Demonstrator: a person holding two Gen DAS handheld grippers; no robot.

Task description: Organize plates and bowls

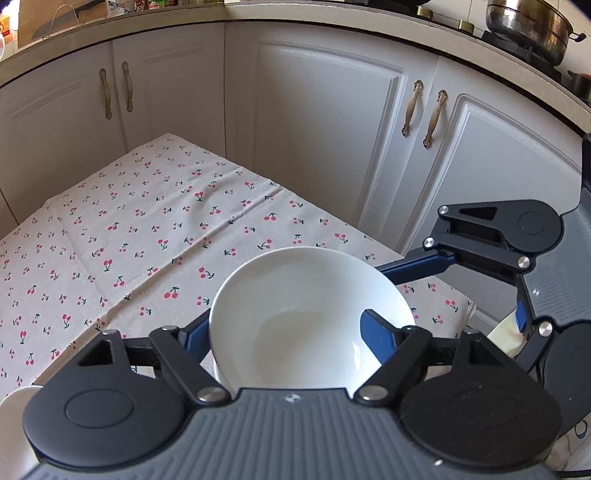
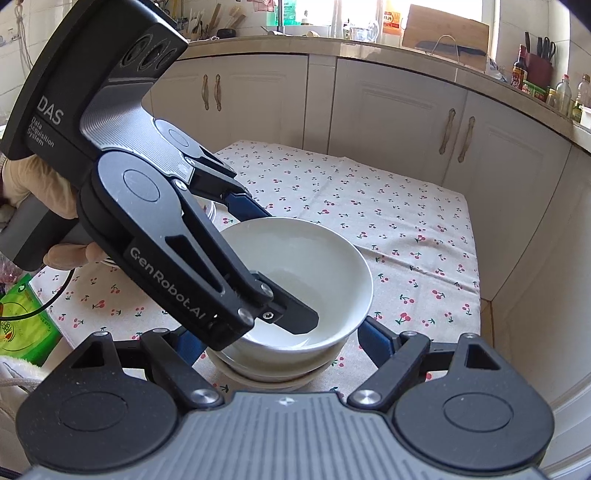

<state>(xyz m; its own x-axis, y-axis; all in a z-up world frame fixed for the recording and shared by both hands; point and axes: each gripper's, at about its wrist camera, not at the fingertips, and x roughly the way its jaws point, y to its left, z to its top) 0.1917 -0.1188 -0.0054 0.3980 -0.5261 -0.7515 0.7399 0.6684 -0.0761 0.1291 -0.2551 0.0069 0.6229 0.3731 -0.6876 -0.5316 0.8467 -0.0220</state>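
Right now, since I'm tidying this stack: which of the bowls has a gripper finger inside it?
The top bowl: one finger of the left hand-held gripper reaches inside it. The bowls beneath show only their rims.

We look down steeply from both wrists, close over the white bowl [image 1: 295, 317], sharing it and the cherry-print surface [image 2: 406, 229].

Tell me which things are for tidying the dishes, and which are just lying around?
For the job: bowl, bowls under it, left gripper, right gripper.

Just lying about: pot, cutting board, bottles, green bag.
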